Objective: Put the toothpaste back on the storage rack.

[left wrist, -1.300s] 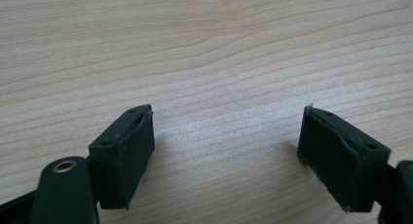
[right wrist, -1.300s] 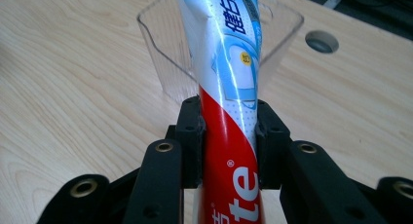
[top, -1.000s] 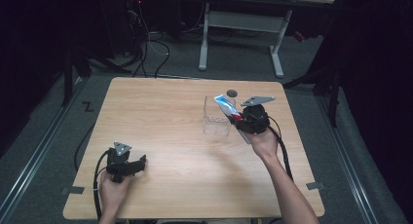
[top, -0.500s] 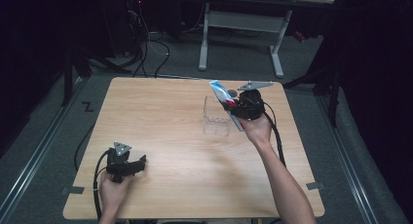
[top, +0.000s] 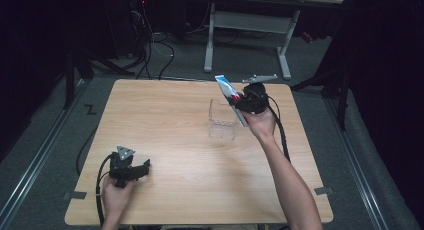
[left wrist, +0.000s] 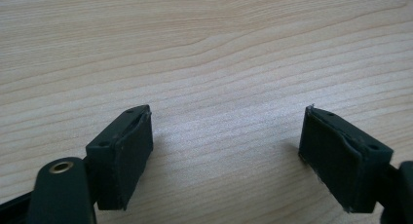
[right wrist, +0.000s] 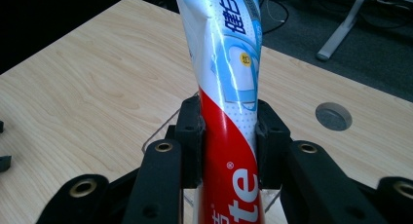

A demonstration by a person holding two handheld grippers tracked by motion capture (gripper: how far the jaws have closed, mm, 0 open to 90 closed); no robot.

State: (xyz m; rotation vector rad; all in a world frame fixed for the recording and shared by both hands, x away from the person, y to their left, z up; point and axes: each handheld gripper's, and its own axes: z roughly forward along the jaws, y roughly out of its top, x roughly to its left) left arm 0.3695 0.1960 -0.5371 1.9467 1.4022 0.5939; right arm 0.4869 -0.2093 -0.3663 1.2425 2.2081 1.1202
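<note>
1. A red, white and blue plastic toothpaste tube (right wrist: 225, 112) is clamped at mid-body between the right gripper (top: 246, 101) jaws, its flat end raised, just above the clear plastic open box (top: 223, 119), probably for placing inside.
2. The left gripper (top: 131, 170) is rested low on the pale wooden table (top: 165, 115), jaws spread and empty, kept clear of the work.
</note>
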